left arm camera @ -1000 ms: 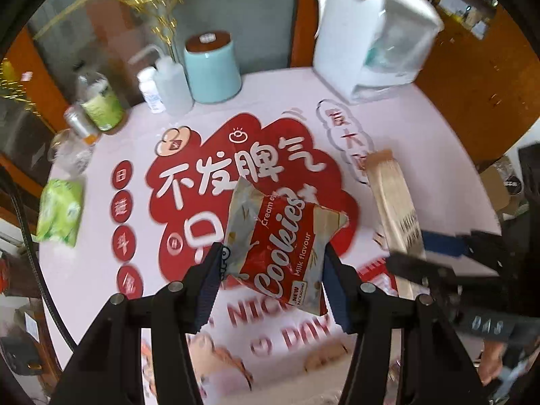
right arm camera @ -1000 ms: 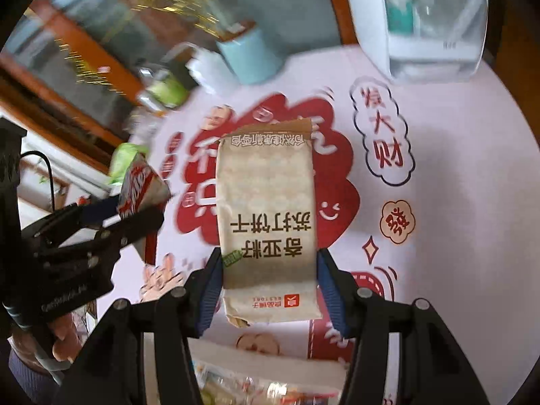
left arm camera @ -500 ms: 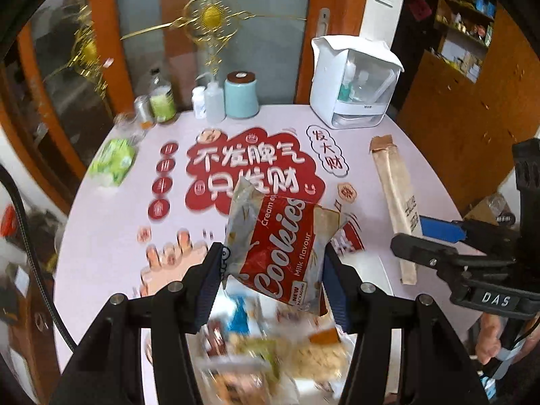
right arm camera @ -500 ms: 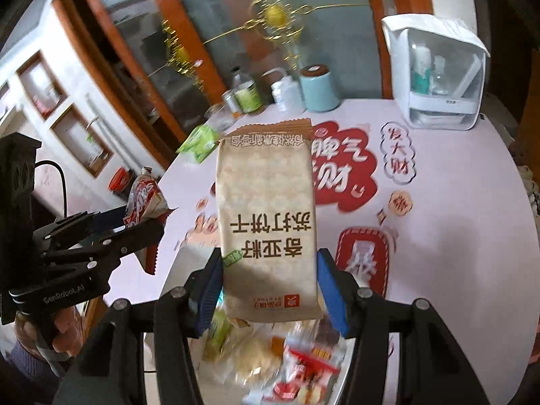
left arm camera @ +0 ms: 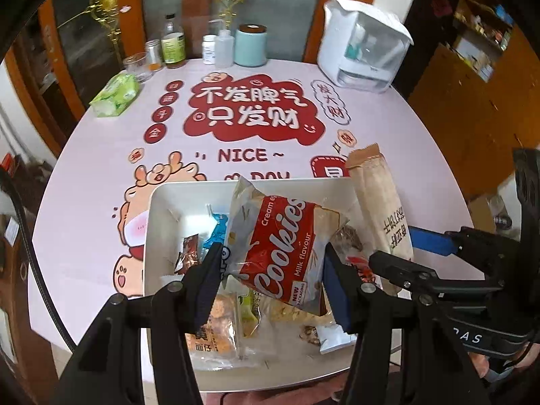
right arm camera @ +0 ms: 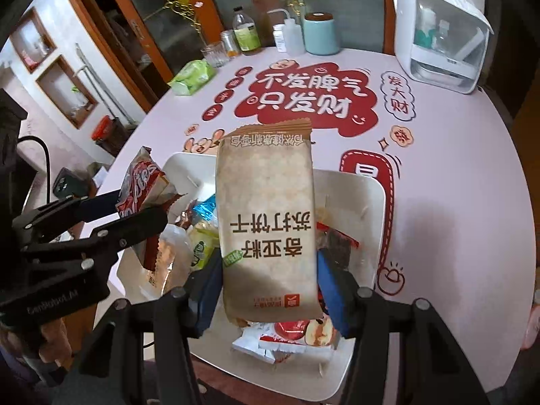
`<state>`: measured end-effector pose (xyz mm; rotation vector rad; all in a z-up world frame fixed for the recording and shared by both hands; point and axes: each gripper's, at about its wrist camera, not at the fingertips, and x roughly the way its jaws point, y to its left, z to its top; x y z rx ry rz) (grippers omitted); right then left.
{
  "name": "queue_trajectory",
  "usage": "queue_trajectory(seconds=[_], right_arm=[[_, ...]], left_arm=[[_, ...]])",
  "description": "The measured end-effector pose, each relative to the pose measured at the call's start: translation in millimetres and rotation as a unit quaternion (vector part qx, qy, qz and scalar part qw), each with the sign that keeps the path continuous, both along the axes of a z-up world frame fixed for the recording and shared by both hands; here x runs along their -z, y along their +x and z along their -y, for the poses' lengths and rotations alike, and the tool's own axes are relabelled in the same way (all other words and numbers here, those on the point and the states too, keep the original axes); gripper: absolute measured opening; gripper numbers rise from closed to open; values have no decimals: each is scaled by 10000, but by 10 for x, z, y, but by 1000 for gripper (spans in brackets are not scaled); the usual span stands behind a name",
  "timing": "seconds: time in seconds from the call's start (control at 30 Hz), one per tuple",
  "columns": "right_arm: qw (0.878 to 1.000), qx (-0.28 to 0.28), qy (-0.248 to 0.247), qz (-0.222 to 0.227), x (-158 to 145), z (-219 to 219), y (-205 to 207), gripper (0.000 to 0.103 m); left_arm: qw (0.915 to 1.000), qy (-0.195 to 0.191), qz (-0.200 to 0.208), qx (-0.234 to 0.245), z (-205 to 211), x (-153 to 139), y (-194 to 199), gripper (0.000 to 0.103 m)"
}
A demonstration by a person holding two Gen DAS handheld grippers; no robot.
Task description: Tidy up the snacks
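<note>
One "Cookies Milk flavour" packet [left arm camera: 283,253]

A tray [left arm camera: 158,202] sits at the near edge of the desk [left arm camera: 84,175], with loose snack packets [left arm camera: 216,324] piled in it. Over the tray the left claw [left arm camera: 271,270] holds a cookie bag [left arm camera: 280,246], and just to its right the right claw [right arm camera: 268,280] holds a cracker pack [right arm camera: 266,222], also above the tray. Along the far edge stand a bottle [left arm camera: 172,45], a squeeze bottle [left arm camera: 223,50] and a canister [left arm camera: 250,45], side by side. A storage box [left arm camera: 362,47] occupies the far right corner. A tissue pack [left arm camera: 116,96] lies near the far left edge, with a glass [left arm camera: 136,65] just behind it.
</note>
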<state>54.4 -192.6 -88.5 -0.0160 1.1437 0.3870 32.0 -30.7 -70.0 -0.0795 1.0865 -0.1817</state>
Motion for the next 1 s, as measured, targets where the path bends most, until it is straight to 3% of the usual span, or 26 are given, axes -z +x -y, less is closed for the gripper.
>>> queue_trajectory(seconds=[0.33, 0.37, 0.4, 0.47, 0.57, 1.0], right_arm=[[9972, 530, -500, -155, 14, -217, 30, 55], [9968, 567, -533, -185, 27, -228, 26, 55], [9966, 590, -546, -188, 34, -238, 20, 56], [9967, 659, -464, -125, 15, -226, 0, 58], [9960, 758, -467, 110, -50, -215, -37, 82], [9963, 710, -448, 184, -100, -287, -93, 82]], left_arm=[[9991, 158, -102, 370, -89, 16, 268, 61], [9991, 104, -140, 390, -101, 29, 283, 67], [9989, 27, -202, 420, -109, 46, 303, 82], [9987, -67, -206, 459, -125, 53, 316, 99], [9988, -107, -102, 475, -141, 24, 309, 100], [9991, 73, 158, 376, -188, -108, 235, 100]])
